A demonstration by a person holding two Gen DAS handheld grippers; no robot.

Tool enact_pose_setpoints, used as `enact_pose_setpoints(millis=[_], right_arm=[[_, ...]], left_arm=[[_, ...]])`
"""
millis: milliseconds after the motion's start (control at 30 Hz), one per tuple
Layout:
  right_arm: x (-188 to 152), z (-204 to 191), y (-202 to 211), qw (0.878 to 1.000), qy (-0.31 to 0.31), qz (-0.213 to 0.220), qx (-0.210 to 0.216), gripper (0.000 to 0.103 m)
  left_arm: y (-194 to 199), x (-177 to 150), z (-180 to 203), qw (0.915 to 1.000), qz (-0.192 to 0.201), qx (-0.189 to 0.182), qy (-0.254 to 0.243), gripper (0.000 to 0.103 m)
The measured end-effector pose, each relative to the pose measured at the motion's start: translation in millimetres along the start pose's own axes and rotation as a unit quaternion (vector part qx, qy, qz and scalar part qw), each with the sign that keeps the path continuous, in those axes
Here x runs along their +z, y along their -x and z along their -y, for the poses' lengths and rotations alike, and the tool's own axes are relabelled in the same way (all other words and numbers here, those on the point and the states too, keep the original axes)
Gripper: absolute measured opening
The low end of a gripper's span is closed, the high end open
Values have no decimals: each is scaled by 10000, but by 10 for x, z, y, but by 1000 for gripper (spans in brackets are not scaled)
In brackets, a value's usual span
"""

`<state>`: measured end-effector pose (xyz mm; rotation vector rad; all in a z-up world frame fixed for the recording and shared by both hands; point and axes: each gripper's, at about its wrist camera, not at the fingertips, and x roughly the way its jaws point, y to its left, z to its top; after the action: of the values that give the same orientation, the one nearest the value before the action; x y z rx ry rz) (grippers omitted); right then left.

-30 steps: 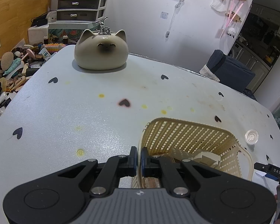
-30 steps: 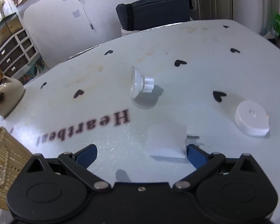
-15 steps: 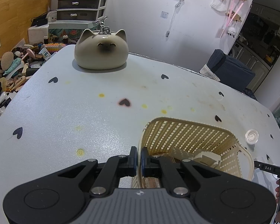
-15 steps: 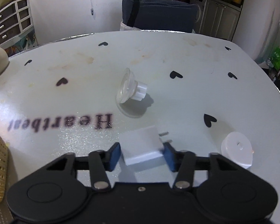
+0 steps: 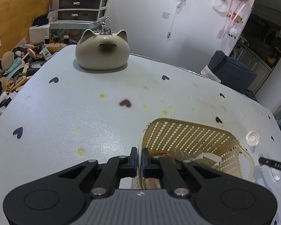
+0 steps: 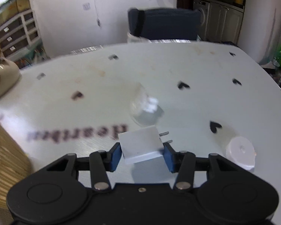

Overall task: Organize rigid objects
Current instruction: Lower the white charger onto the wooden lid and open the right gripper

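Lifted since 1 second earlier, the right gripper (image 6: 142, 154) clamped the flat white plug block (image 6: 140, 145); the left gripper (image 5: 138, 158) pinched the woven beige plastic basket (image 5: 189, 136) rim; 2 white pieces remained beside the basket.

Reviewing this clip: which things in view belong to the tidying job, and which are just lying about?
Job:
- white plug block in the right claw
- wicker basket, rim pinched by the left claw
- suction cup
- white round cap

Lying about:
- cat-shaped pot
- drawer unit
- blue chair
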<state>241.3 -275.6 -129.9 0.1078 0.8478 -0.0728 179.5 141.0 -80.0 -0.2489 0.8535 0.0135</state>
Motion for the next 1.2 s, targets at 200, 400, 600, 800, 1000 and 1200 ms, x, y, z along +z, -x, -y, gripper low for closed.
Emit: enact_pose_setpoints(millis=[200,400,600,800,1000,1200], right_arm=[[223,-335,368,9966,131,396,707,49],[378,-773,656,9854,457,627,1515,49],[443,-1223,785,9701,859,596,2192,49],[338,-1576,770,9524,1434,165,2686,49],[188,-1834,777,9322,2430,-398,2654,49],[53,-1861,769,9218,2775,-888,2557,49]], left_arm=[[2,-1,-2,10000,4,-4,-4,4],[2,7,-3,10000,7,-23,5,4],[3,6,-3,10000,7,-23,6,4],[9,8,-3,10000,19,-41,19,4],[14,8,-7,10000,24,-56,31,4],[14,8,-7,10000,23,-56,29,4]])
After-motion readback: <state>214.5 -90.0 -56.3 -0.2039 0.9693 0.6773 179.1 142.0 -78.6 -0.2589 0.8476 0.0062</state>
